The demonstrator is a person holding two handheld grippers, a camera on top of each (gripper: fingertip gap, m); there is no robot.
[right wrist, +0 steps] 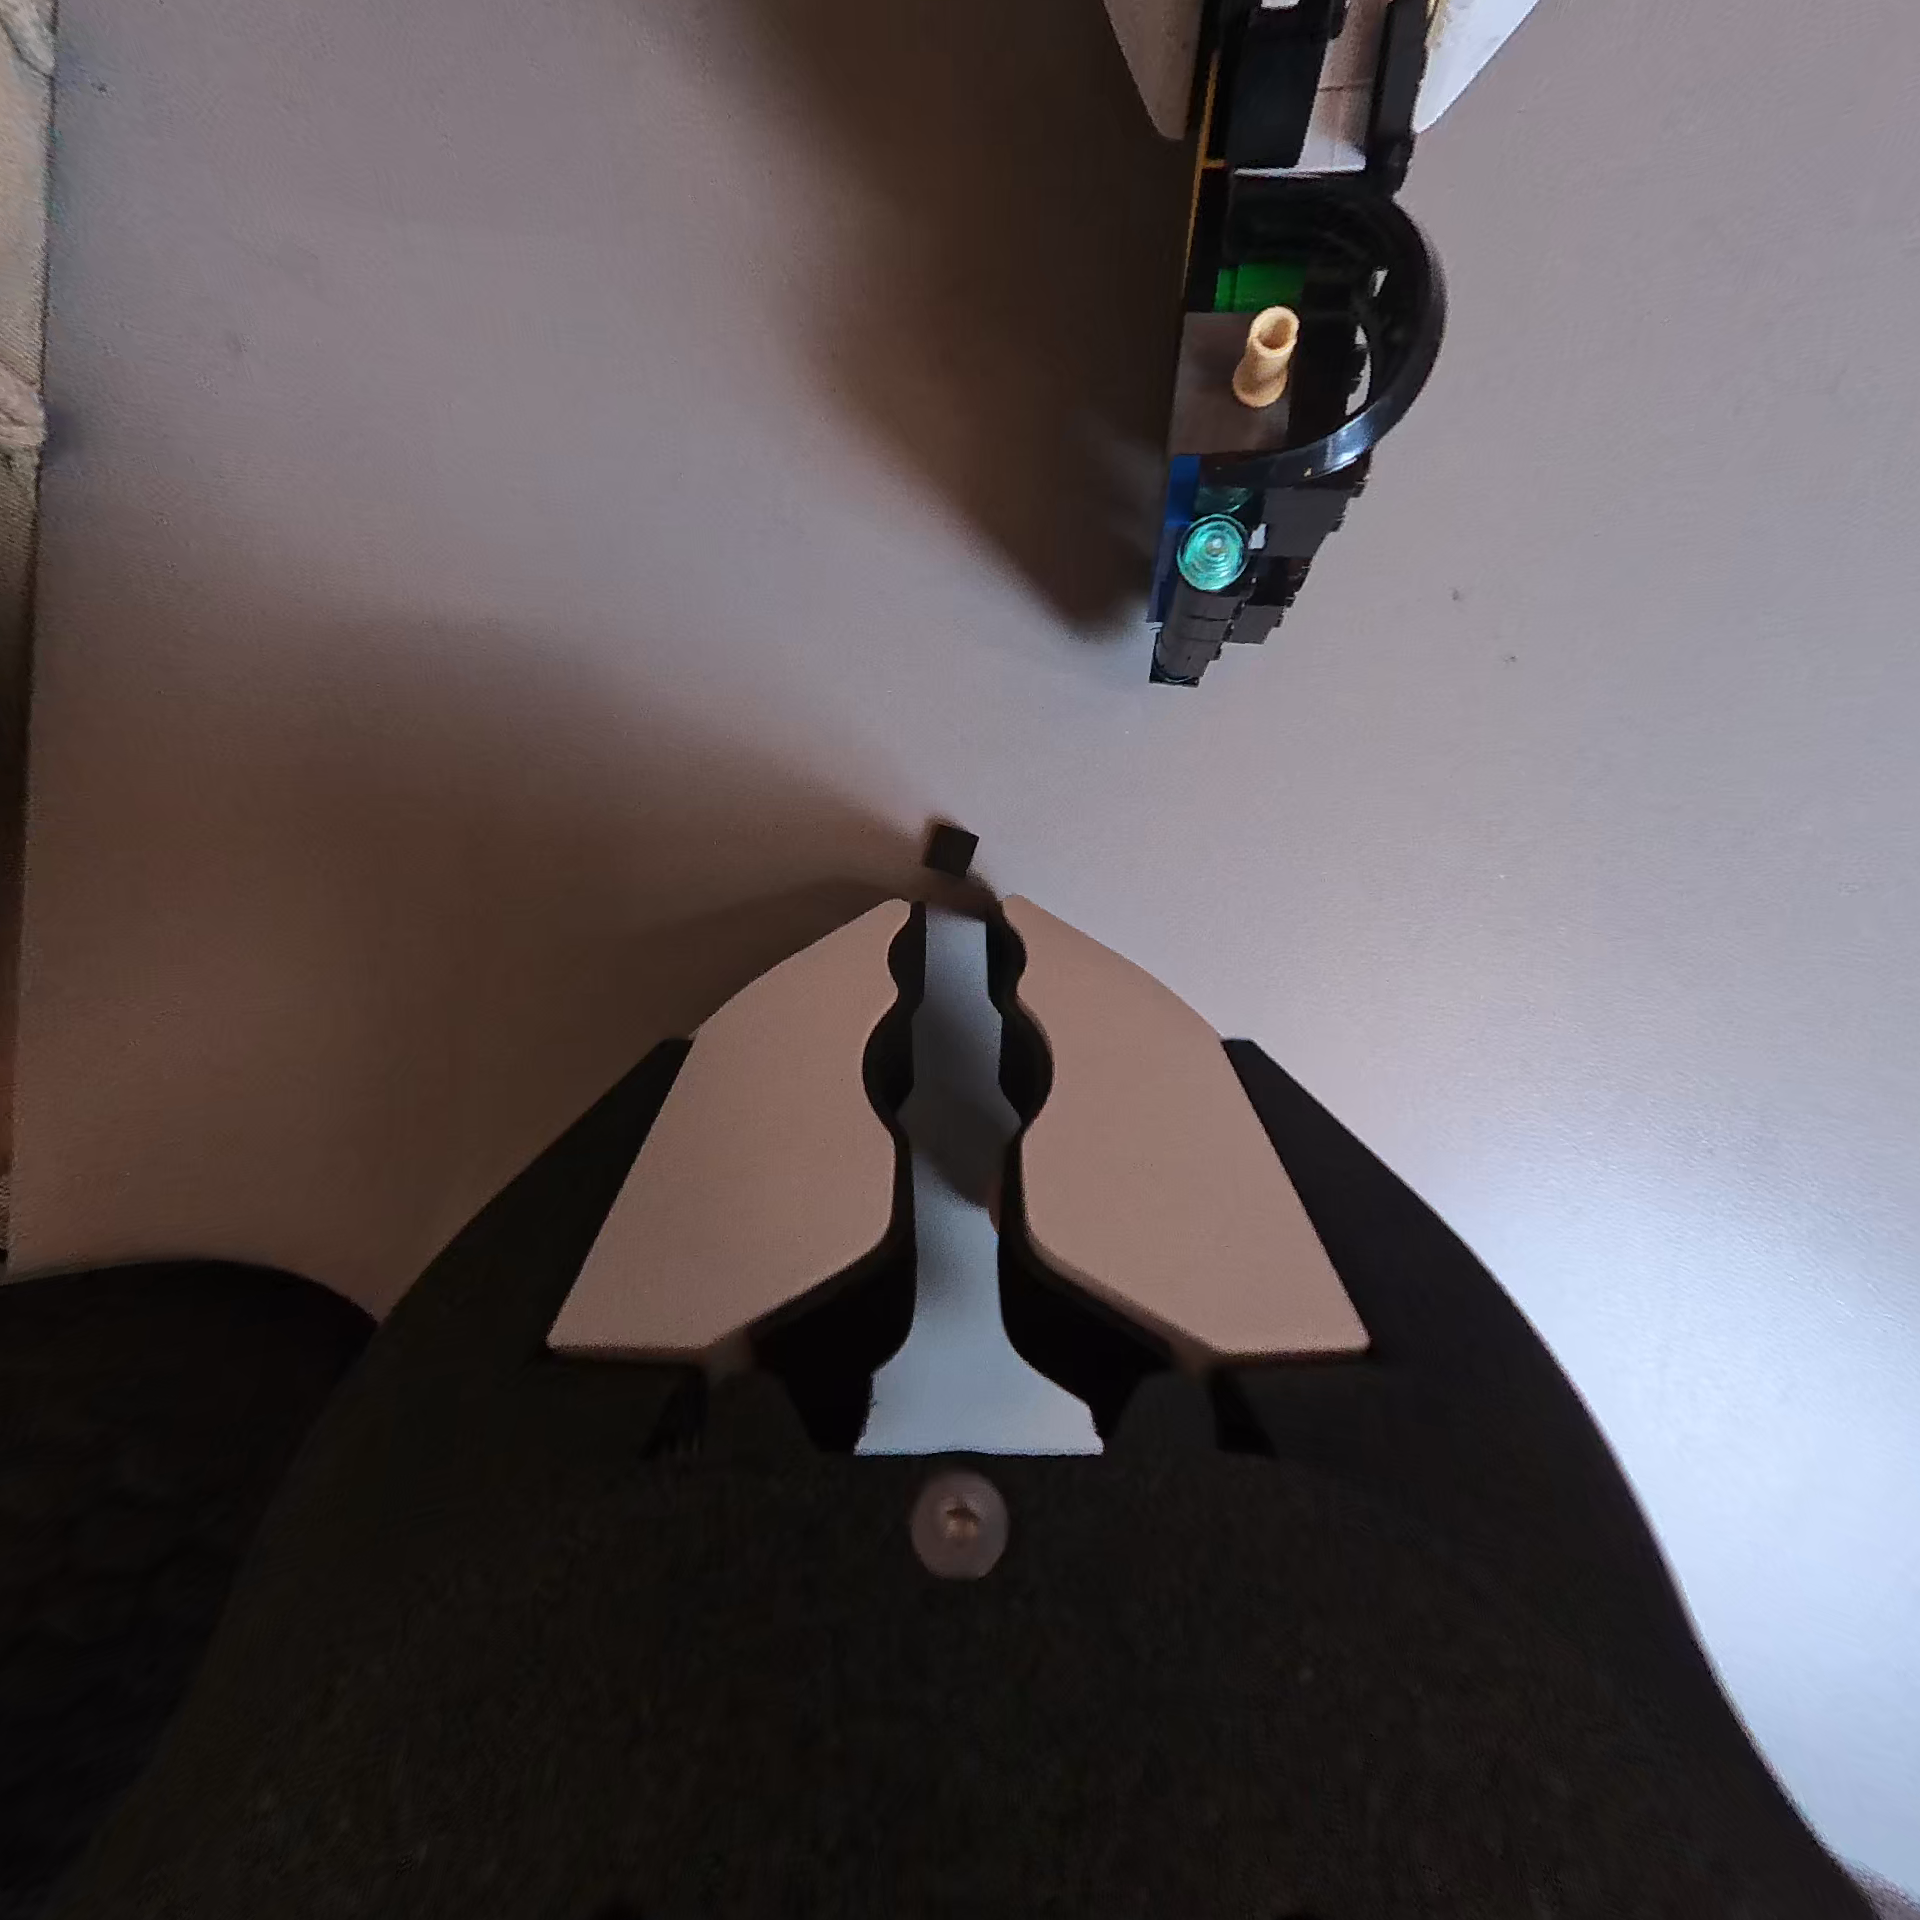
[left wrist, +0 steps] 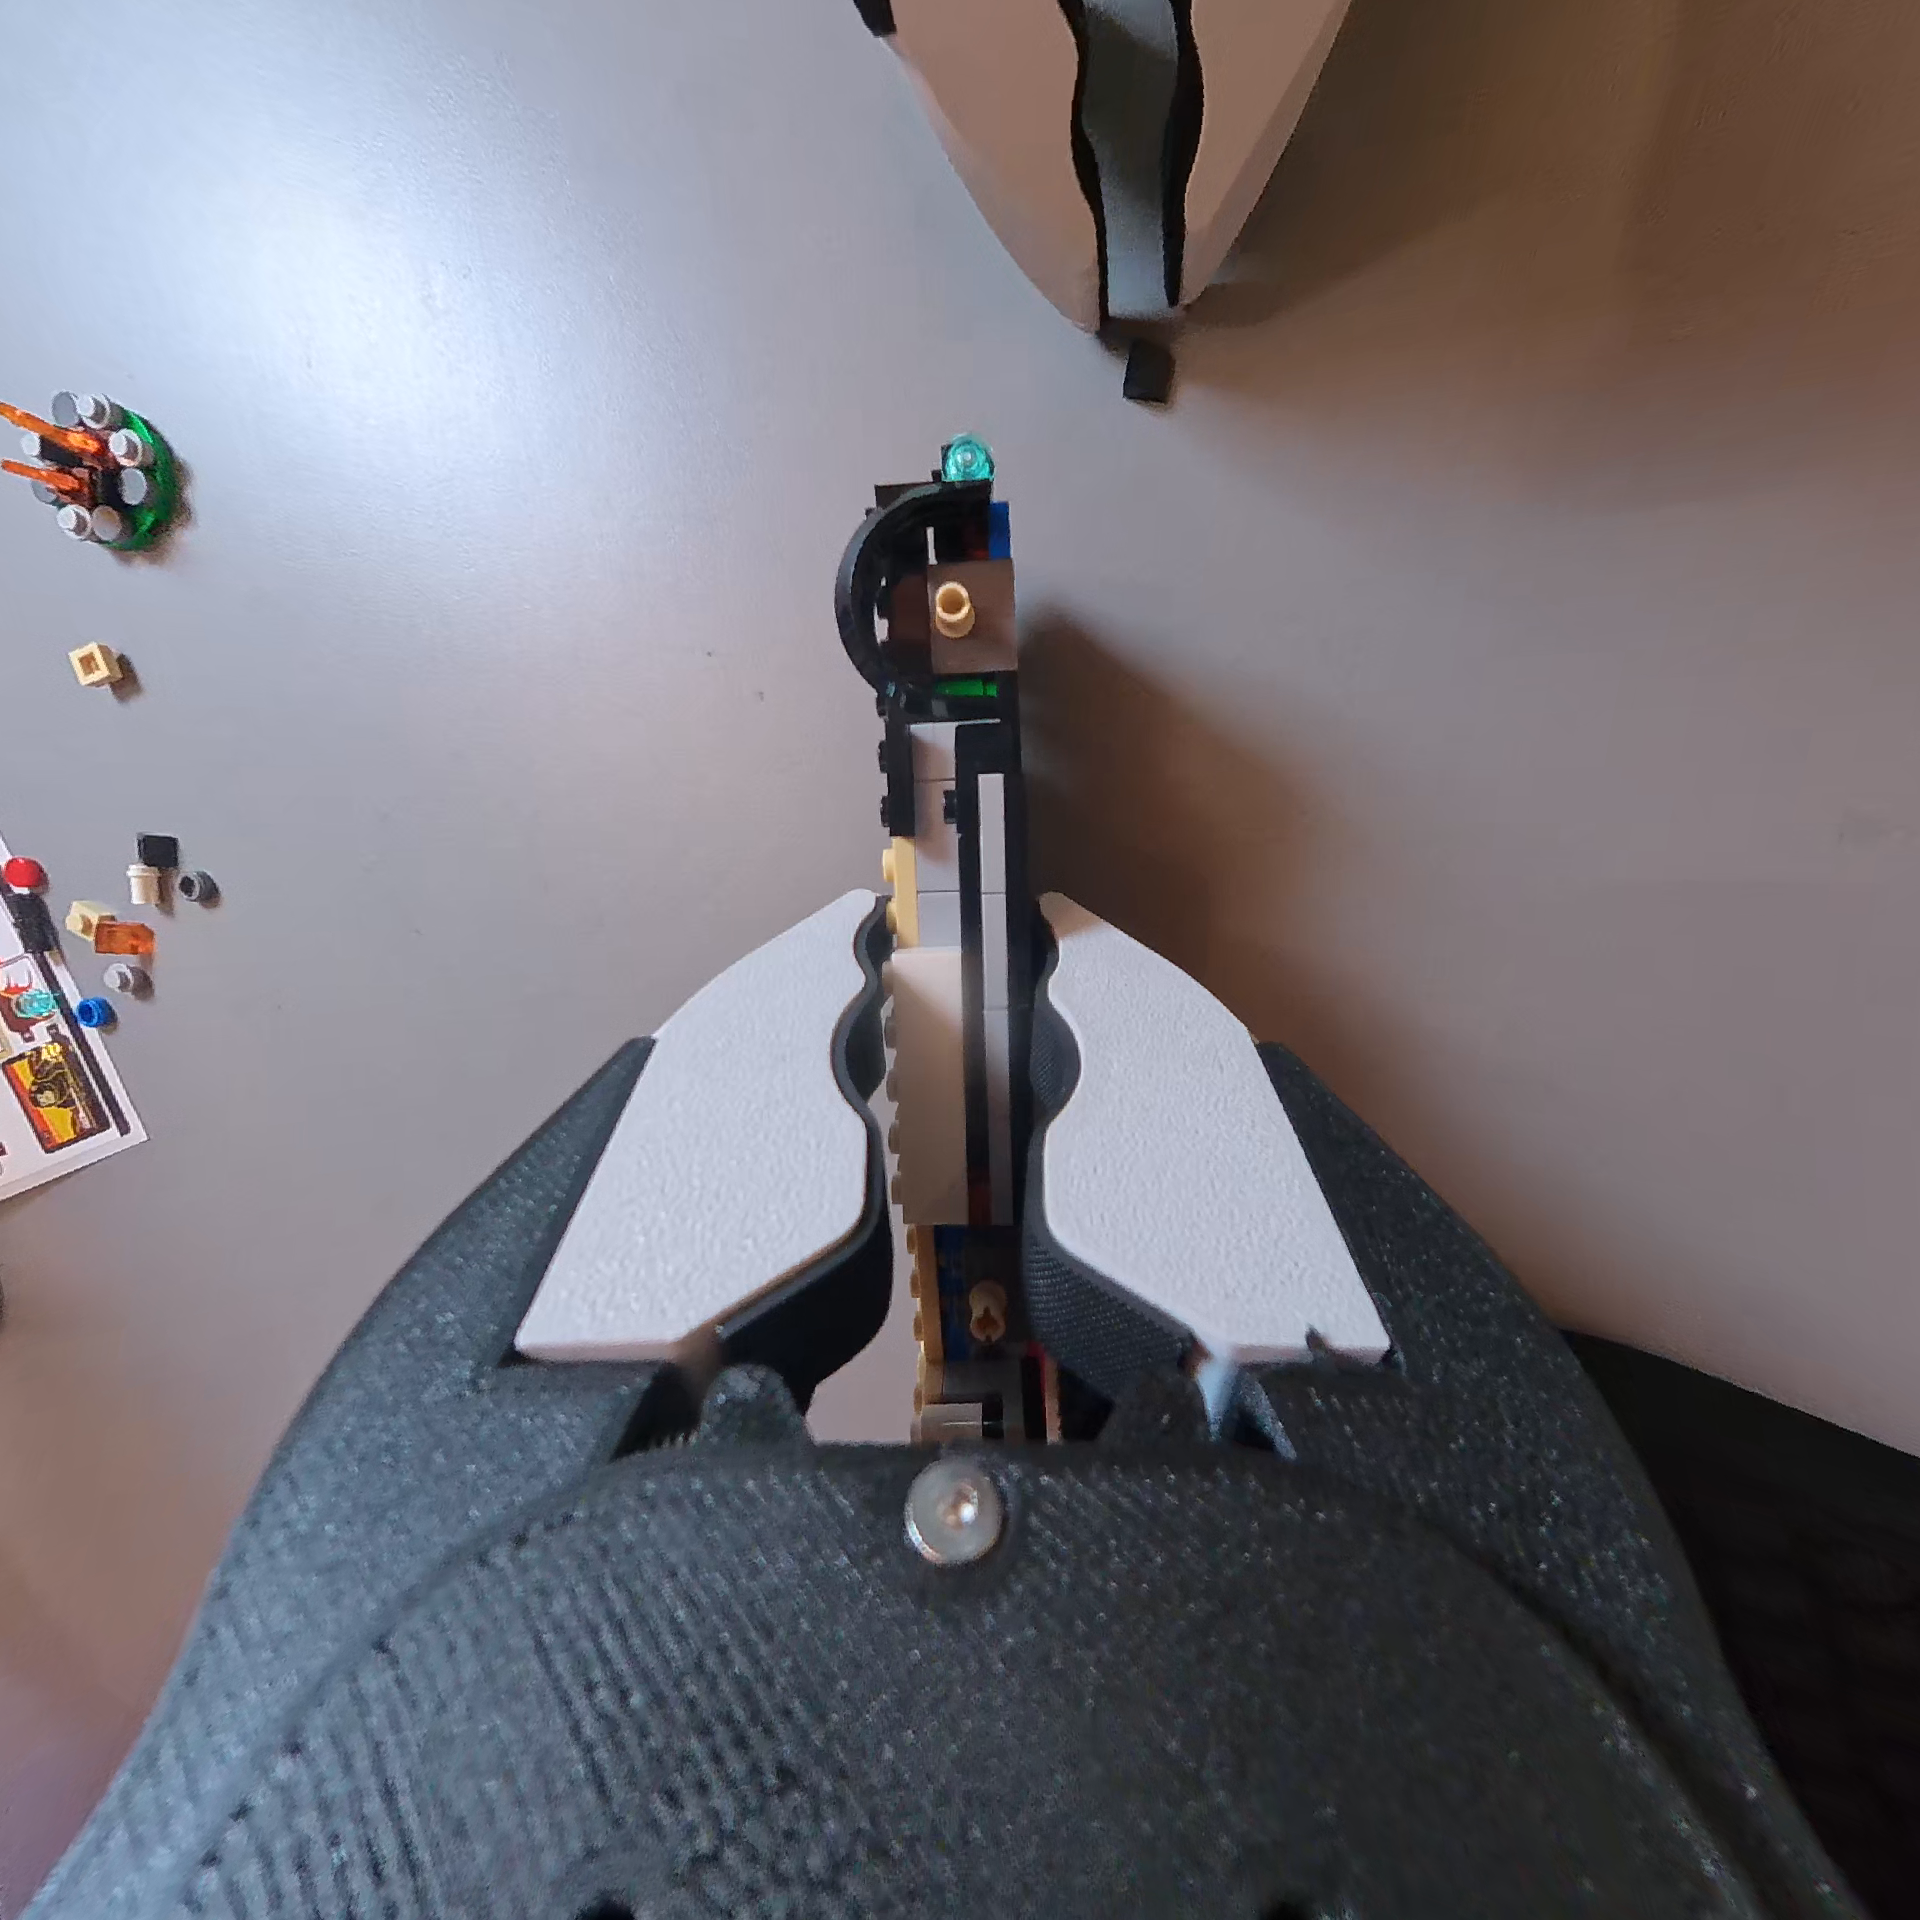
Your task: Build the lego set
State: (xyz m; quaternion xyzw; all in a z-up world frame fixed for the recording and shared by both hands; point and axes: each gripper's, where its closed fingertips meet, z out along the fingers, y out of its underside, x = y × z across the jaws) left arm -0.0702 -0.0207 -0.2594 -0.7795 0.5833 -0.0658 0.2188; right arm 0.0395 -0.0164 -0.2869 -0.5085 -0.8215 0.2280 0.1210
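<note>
Grey-padded left gripper (left wrist: pixel 961 914) clamping brick model (left wrist: pixel 951 727)

Grey table (left wrist: pixel 540 312), smooth. On it, left side: green round plate (left wrist: pixel 120 478) studded with grey pegs; scattered small bricks (left wrist: pixel 125 914); sticker sheet (left wrist: pixel 52 1101) at edge. Lone small black cube (right wrist: pixel 949 847) lies apart.

No writing could be read anywhere in either view. The one printed thing was a white sheet of small coloured picture stickers (left wrist: pixel 52 1081), lying on the grey table (left wrist: pixel 468 727) at about nine o'clock in the left wrist view, cut off by the picture's edge; its marks were too small and blurred to make out.
</note>
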